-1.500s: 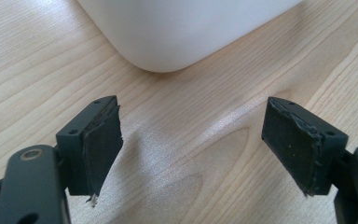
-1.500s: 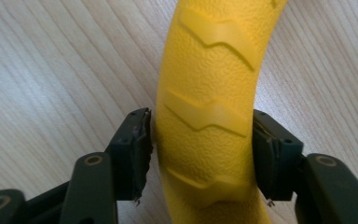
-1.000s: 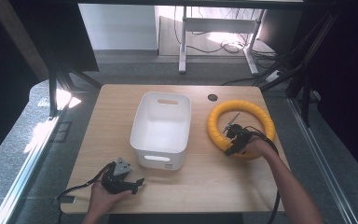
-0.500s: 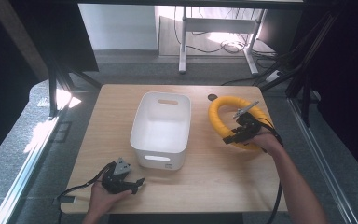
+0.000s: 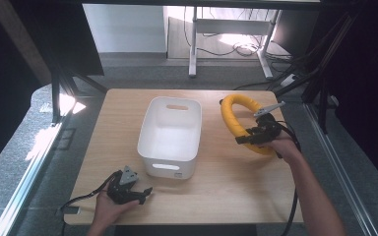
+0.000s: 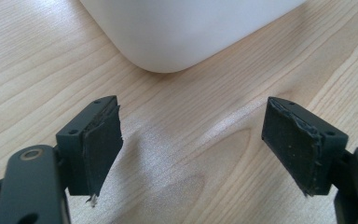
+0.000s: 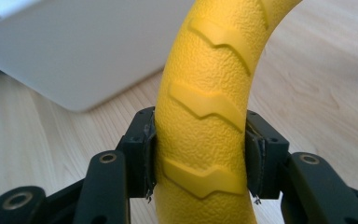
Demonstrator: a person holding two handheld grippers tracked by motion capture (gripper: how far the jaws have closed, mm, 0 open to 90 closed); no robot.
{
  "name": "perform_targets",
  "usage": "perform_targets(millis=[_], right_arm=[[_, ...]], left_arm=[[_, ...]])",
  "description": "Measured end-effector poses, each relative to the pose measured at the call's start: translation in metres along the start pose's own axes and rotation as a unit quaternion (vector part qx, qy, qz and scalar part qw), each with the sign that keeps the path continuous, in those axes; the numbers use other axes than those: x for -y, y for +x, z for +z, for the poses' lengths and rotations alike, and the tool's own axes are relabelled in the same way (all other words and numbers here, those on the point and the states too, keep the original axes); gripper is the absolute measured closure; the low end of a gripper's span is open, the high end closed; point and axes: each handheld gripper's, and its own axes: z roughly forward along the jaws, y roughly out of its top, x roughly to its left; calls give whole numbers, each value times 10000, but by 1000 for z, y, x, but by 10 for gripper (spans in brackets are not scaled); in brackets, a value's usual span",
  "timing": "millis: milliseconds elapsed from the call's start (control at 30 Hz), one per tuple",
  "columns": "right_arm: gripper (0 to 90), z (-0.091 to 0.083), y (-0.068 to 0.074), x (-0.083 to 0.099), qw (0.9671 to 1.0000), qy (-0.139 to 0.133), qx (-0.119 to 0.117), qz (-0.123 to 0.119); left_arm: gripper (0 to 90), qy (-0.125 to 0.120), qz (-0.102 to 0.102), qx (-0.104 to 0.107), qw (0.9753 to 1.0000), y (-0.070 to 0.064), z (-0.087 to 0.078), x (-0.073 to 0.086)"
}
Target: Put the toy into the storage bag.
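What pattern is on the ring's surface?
Yellow ring: pebbled texture with raised zigzag treads, clearest in the right gripper view.

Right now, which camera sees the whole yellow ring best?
The high view: it takes in most of the yellow ring, tilted up off the table in the right gripper. The right gripper view has just one ridged stretch clamped between the jaws.

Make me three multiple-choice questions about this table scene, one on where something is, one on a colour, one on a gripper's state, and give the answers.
1. Where does the white bin stand?
A. between the two grippers
B. right of the ring
C. on the floor

2. What colour is the ring?
A. blue
B. yellow
C. green

3. How do the jaws of the left gripper stand?
A. clamped on the ring
B. shut on the bin
C. open, holding nothing

Answers: 1 A, the high view shows it mid-table; 2 B, yellow in the right gripper view; 3 C, bare wood lies between the jaws.
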Motion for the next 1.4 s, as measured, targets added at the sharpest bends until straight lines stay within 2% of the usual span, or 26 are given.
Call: perform_targets(millis=[33,233,433,600,967,1400], right_arm=[[516,-3,0,-1,9999,-122,7,-19],[516,-8,3,-4,9993,-362,-62,-9],[517,-17,7,-10,9979,-644,-33,-32],[516,-25,10,-13,9944,-1037,-219,-2],[516,-31,10,-16,9905,-1342,-305,63],[515,-47,20,-22,9850,-1674,-405,-66]], left_arm=[[202,0,0,3,10000,0,0,0],[202,-7,-1,-1,10000,0,0,0],[202,-16,-5,-4,10000,0,0,0],[202,-9,-8,1,10000,0,0,0],[202,-12,-7,-3,10000,0,0,0],[201,-32,-27,5,10000,0,0,0]])
